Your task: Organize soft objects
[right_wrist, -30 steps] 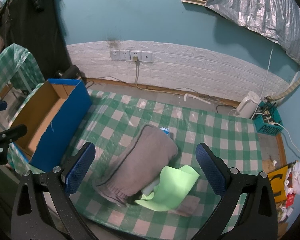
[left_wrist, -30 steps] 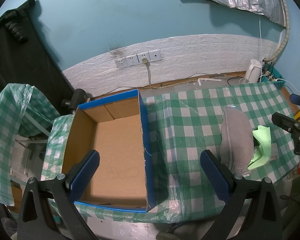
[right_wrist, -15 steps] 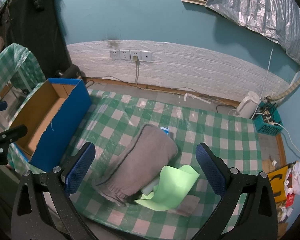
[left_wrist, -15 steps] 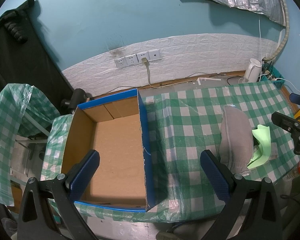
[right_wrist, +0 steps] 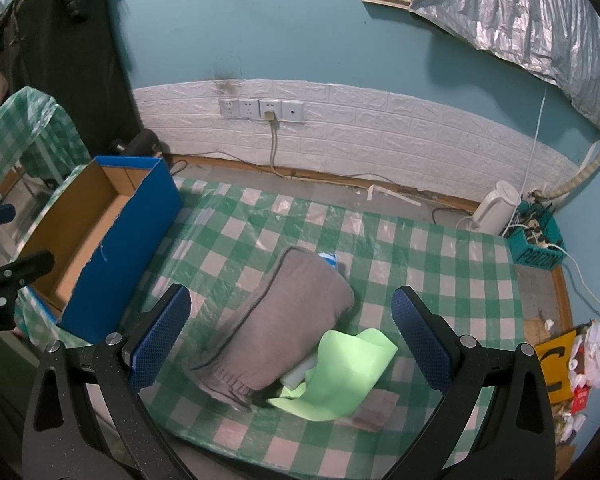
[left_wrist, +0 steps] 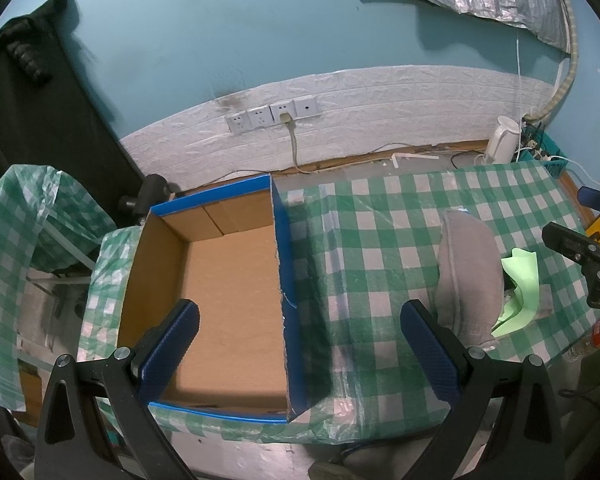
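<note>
A rolled grey garment (right_wrist: 284, 320) lies on the green checked tablecloth (right_wrist: 420, 256), partly over a light green cloth (right_wrist: 344, 376). A beige cloth (right_wrist: 374, 410) and a small blue-white item (right_wrist: 328, 258) peek out from under the pile. Both appear in the left wrist view too: grey garment (left_wrist: 468, 276), green cloth (left_wrist: 522, 288). An empty blue-edged cardboard box (left_wrist: 228, 300) stands at the table's left end. My left gripper (left_wrist: 300, 340) hovers open over the box's right wall. My right gripper (right_wrist: 290, 336) hangs open above the grey garment, holding nothing.
A white kettle (right_wrist: 496, 208) and a teal crate (right_wrist: 538, 240) with cables sit on the floor at the far right. A wall socket strip (right_wrist: 260, 110) with a plugged cable is behind. Another checked-covered surface (left_wrist: 24, 240) stands left of the box. Litter (right_wrist: 588, 356) lies at right.
</note>
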Available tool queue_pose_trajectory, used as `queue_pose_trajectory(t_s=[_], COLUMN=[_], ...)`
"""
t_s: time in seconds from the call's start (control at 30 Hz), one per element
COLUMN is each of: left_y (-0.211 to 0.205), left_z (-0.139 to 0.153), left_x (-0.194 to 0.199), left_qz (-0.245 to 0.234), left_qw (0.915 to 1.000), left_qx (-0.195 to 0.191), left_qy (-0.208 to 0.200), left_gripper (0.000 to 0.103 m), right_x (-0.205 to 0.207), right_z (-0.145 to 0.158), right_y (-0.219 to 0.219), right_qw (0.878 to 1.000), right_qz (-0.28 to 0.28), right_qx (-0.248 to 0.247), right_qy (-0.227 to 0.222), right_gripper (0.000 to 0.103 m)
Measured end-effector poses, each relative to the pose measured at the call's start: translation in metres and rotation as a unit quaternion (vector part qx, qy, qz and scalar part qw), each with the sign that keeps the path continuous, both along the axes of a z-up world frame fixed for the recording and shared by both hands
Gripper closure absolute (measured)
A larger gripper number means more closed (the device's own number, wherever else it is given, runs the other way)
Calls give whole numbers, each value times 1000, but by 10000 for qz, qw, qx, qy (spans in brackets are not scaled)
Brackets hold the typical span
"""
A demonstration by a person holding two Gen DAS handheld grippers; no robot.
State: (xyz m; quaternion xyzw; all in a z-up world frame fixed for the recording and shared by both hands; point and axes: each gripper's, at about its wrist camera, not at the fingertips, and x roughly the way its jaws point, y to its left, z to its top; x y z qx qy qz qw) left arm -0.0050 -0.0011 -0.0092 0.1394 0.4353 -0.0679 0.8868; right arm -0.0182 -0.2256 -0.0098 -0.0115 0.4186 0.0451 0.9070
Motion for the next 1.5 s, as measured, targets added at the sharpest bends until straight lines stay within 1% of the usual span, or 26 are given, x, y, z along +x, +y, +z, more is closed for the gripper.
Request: queue_pose_trajectory(t_s=[0.27, 0.5, 0.67, 0.77, 1.03, 1.23, 1.5], left_y=[-5, -11, -18, -26, -56, -78, -104], left_z=[-2, -2, -7, -12, -27, -40, -64], left_x=[2, 5, 9, 10, 9, 9, 14], left_qz=[-48, -119, -211, -300, -580, -781, -956], left_qw=[10000, 9999, 9994, 9987, 9965, 9939, 9890], left_qx=[24, 42, -49, -76, 49, 63, 65], left_qy=[61, 110, 279, 403, 596, 780, 1125], left_gripper=[2, 2, 2, 2, 2, 2, 2], right_x=[-1, -9, -8, -9, -13, -13, -9], right_z=[-1, -6, -6, -7, -13, -27, -60], right_y=[-1, -11, -20, -28, -52, -67, -83], right_qw=[10000, 10000, 9999, 9997, 9987, 9973, 9924], right_qz=[-4, -46, -138, -225, -457, -562, -704], right_qx=[-6, -8, -18, -24, 17, 117, 346], right_qy=[10, 18, 84, 118, 234, 464, 949], right_gripper=[2, 2, 2, 2, 2, 2, 2])
